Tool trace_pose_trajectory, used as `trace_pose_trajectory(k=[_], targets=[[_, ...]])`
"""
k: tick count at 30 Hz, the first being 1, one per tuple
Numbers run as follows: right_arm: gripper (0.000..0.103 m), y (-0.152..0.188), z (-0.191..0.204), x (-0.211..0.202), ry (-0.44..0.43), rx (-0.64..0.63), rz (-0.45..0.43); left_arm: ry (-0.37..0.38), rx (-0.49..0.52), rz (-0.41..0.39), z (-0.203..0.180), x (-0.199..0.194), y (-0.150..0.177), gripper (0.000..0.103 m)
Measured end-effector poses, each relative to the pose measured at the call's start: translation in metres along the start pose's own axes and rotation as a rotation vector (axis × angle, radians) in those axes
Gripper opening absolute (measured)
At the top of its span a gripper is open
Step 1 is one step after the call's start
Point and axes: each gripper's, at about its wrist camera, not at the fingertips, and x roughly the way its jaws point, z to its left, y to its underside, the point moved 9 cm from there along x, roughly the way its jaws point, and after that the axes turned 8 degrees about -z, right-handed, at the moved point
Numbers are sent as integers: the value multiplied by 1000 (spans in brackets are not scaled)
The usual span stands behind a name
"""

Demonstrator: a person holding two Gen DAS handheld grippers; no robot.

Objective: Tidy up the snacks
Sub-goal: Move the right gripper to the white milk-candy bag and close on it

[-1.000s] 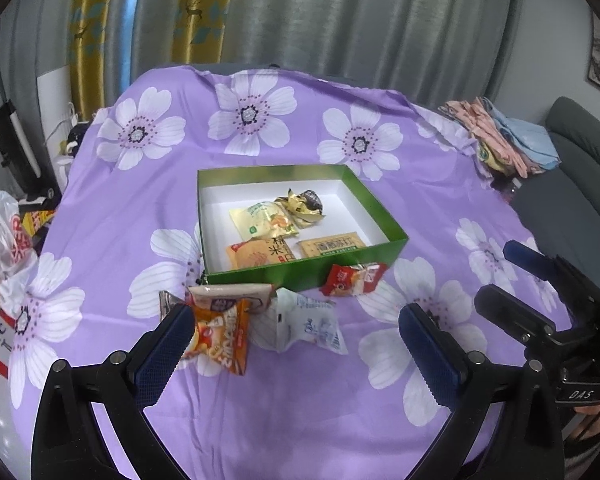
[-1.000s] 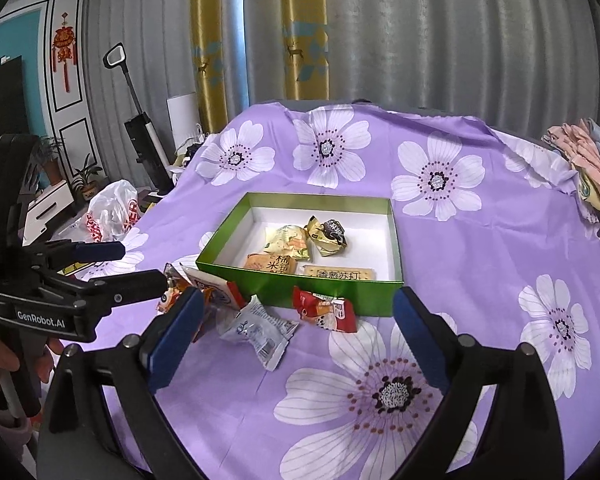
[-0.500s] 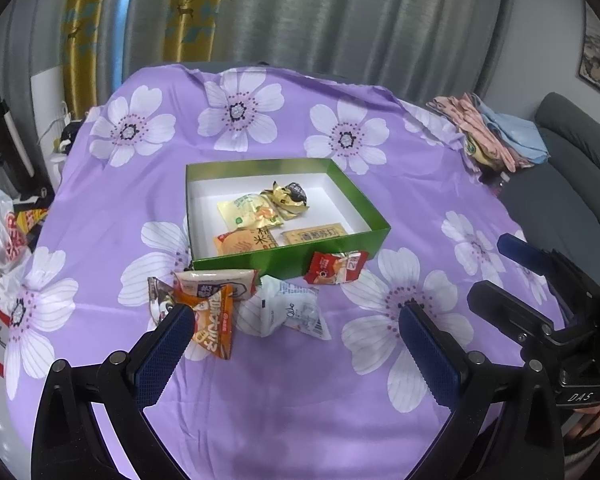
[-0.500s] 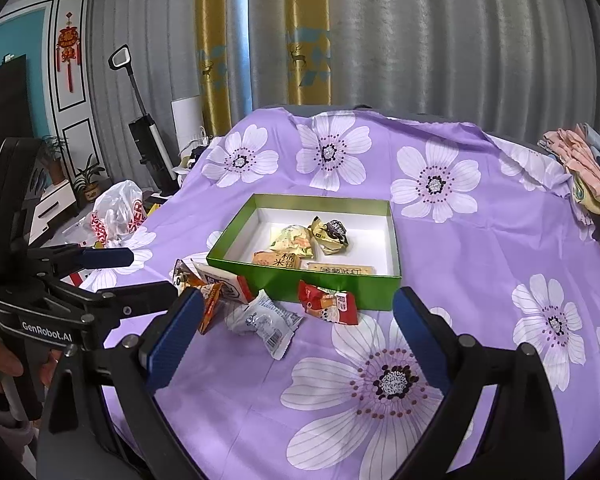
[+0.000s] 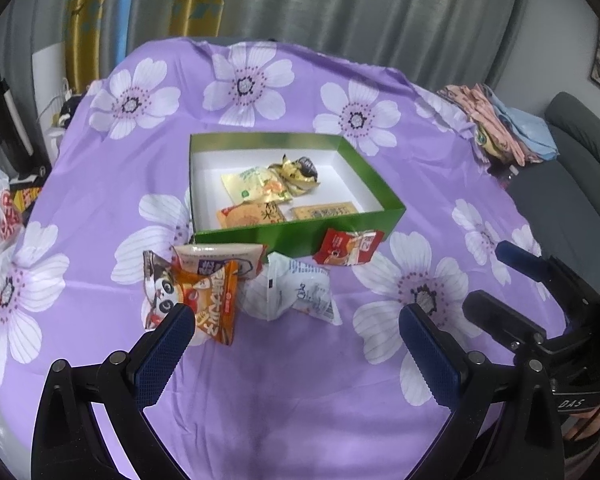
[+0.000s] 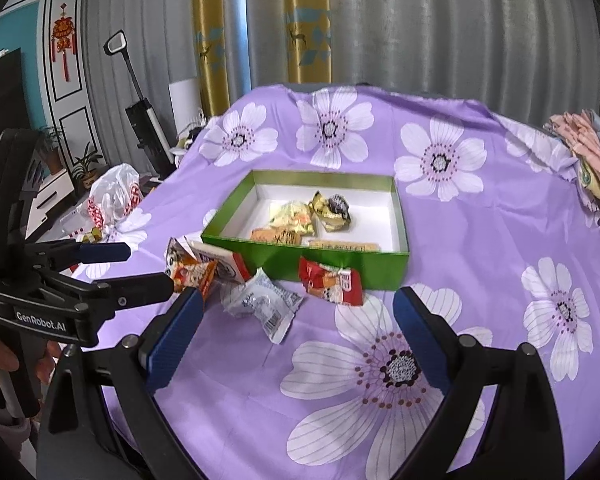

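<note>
A green box [image 5: 236, 238] [image 6: 342, 265] with a white inside sits mid-table and holds several snack packets. In front of it lie an orange panda packet [image 5: 210, 300] [image 6: 190, 274], a white-and-red packet [image 5: 220, 258] [image 6: 224, 262], a clear white packet [image 5: 296, 294] [image 6: 262, 304] and a red packet [image 5: 346, 246] [image 6: 328, 282]. My left gripper [image 5: 294, 346] hovers open just short of the loose packets, holding nothing. My right gripper [image 6: 296, 338] is open too, near the clear packet, with nothing between its fingers. In the right wrist view the left gripper [image 6: 136, 268] shows at the left.
The table wears a purple flowered cloth [image 5: 260, 380]. Folded clothes [image 5: 500, 124] lie at its far right corner beside a grey sofa [image 5: 572, 184]. A plastic bag [image 6: 114, 198] and a vacuum [image 6: 144, 128] stand off the left side.
Both grippers have drawn back and risen a little, so the box and loose packets sit farther and higher in view. Nothing on the table has moved; both grippers stay open.
</note>
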Motion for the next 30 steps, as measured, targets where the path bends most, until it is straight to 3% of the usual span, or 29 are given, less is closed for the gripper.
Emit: trace_pose_trajectory(k=[9,19,25,30], targets=[[97,39,-4,32,-20,21,109,69,-22,39,2,21,19,101],[95,70,8,67,-137,78,174,182,-23,50,-10,48,31,101],[80,84,15,88,-212,136,205,197,-5,55,-10,64,32,101],[71,88,17,100,-225,145,208,204,14,63,-11,77,30,101]])
